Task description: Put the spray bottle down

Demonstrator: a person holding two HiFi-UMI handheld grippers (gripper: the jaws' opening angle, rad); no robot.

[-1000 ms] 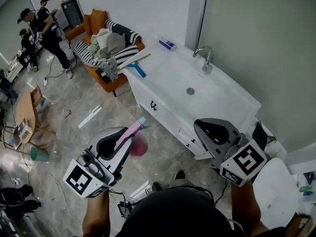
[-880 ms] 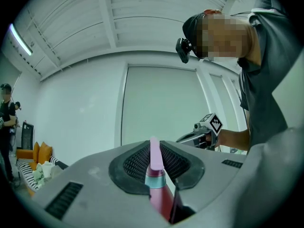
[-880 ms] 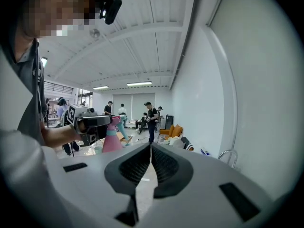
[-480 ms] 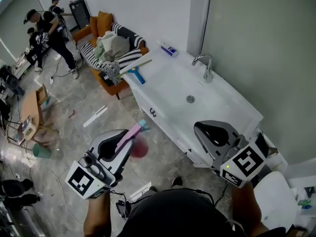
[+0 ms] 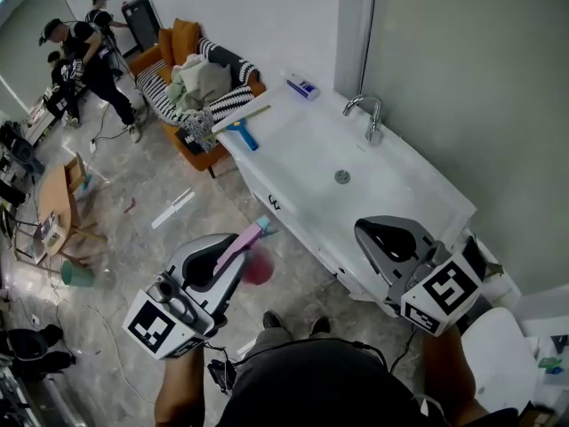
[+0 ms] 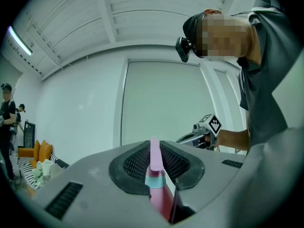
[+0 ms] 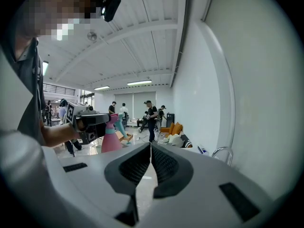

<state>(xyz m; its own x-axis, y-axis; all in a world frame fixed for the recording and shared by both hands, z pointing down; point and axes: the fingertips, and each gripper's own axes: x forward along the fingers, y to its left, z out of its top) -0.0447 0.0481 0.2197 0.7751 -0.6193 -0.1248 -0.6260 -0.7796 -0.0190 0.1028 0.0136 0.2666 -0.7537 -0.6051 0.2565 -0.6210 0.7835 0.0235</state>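
Pink and up in the air, the spray bottle [image 5: 259, 267] is pinched between the jaws of the left gripper [image 5: 229, 263]. It hangs over the floor [image 5: 151, 176], near the white sink counter [image 5: 311, 149]. It is not put down yet, so the whole job is left. The right gripper [image 5: 384, 238] has its jaws pressed together with nothing inside. No words can be read anywhere.

White counter [image 5: 307, 154] just ahead of right tool [image 5: 373, 234], faucet [image 5: 366, 114] at its back edge, blue squeegee [image 5: 244, 130] on far end. Orange sofa [image 5: 178, 38] beyond left tool [image 5: 218, 261]; people [image 5: 84, 56] farther left.
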